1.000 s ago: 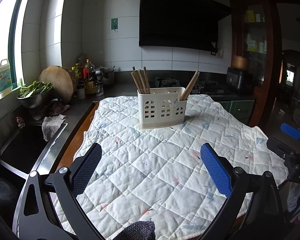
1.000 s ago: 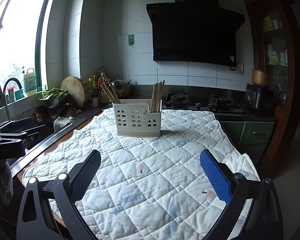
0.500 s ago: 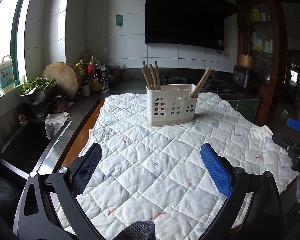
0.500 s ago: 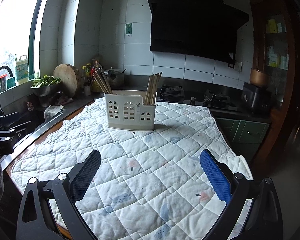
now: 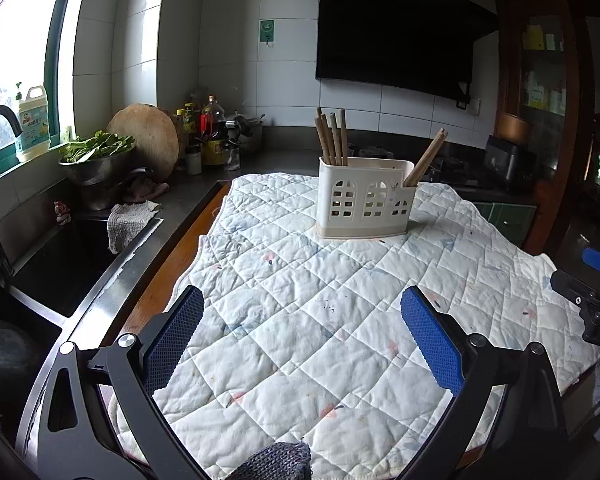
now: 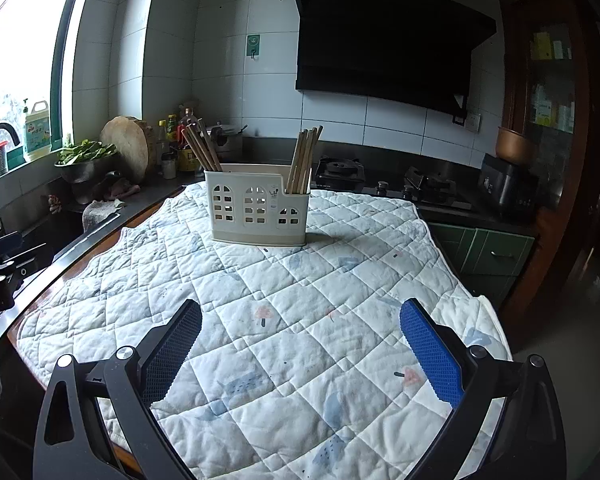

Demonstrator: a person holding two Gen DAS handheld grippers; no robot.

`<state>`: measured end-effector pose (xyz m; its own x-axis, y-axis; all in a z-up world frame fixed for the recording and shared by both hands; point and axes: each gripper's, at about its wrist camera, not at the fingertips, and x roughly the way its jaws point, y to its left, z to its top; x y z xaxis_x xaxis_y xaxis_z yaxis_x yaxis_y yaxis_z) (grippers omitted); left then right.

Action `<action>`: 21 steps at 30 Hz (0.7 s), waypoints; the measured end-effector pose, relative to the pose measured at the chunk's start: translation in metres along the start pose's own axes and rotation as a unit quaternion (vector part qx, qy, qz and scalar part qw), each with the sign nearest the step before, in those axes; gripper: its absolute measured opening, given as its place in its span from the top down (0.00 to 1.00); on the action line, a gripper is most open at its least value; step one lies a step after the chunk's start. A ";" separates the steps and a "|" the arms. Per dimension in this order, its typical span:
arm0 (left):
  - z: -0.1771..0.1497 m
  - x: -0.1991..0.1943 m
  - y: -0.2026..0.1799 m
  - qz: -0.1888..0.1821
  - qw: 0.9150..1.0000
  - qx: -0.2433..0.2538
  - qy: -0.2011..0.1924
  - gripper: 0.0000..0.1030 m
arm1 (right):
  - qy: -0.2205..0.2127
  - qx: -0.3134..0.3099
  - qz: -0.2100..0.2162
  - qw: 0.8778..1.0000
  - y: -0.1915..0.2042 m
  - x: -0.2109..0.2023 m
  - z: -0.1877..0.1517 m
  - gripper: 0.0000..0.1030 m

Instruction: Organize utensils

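Observation:
A cream utensil holder (image 5: 364, 200) (image 6: 257, 210) stands on the white quilted mat (image 5: 340, 320) (image 6: 300, 300) at the far end of the table. Wooden chopsticks stand in its left compartment (image 5: 332, 136) (image 6: 201, 150) and in its right one (image 5: 426, 158) (image 6: 306, 158). My left gripper (image 5: 302, 316) is open and empty, hovering over the near part of the mat. My right gripper (image 6: 300, 320) is open and empty too, well short of the holder. It also shows at the right edge of the left wrist view (image 5: 596, 280).
A sink (image 5: 51, 264) and counter run along the left, with a bowl of greens (image 5: 95, 156), a round cutting board (image 5: 147, 140), bottles (image 5: 207, 132) and a cloth (image 5: 127, 220). A gas stove (image 6: 400, 184) and range hood (image 6: 380, 40) lie behind the table.
Both grippers have swung slightly, so the holder sits a little further right in each view. Both stay open and empty.

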<state>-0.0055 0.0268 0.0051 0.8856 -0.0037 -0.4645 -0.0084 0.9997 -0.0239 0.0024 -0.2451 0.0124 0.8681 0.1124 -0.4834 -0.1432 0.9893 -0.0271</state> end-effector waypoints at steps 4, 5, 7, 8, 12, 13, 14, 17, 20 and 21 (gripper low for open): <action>-0.003 0.004 -0.004 -0.005 1.000 -0.001 0.008 0.05 | 0.003 0.002 -0.002 1.000 0.000 0.001 -0.002 0.07; -0.004 0.006 -0.005 -0.005 1.000 0.000 0.011 0.05 | 0.004 0.003 -0.002 1.000 0.000 0.001 -0.002 0.07; -0.006 0.009 -0.006 -0.007 1.000 0.000 0.015 0.05 | 0.006 0.002 0.000 1.000 0.001 0.002 -0.002 0.07; -0.007 0.010 -0.006 -0.008 1.000 0.000 0.016 0.05 | 0.006 0.001 -0.001 1.000 0.001 0.002 -0.003 0.07; -0.009 0.013 -0.006 -0.007 1.000 0.000 0.022 0.05 | 0.007 0.004 0.000 1.000 0.002 0.003 -0.003 0.07; -0.009 0.013 -0.006 -0.007 1.000 0.000 0.023 0.05 | 0.007 0.005 0.000 1.000 0.002 0.003 -0.003 0.07; -0.009 0.014 -0.006 -0.006 1.000 -0.001 0.023 0.05 | 0.009 0.005 0.000 1.000 0.002 0.004 -0.003 0.07; -0.010 0.016 -0.004 -0.004 1.000 -0.002 0.026 0.05 | 0.010 0.005 0.000 1.000 0.004 0.005 -0.004 0.07; -0.011 0.018 -0.004 -0.003 1.000 -0.004 0.030 0.05 | 0.012 0.002 0.001 1.000 0.004 0.007 -0.004 0.07; -0.011 0.018 -0.004 -0.003 1.000 -0.003 0.030 0.05 | 0.012 0.002 0.000 1.000 0.004 0.008 -0.004 0.07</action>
<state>0.0050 0.0222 -0.0132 0.8559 -0.0113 -0.5170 -0.0061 0.9995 -0.0320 0.0066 -0.2405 0.0052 0.8565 0.1096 -0.5043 -0.1406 0.9898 -0.0238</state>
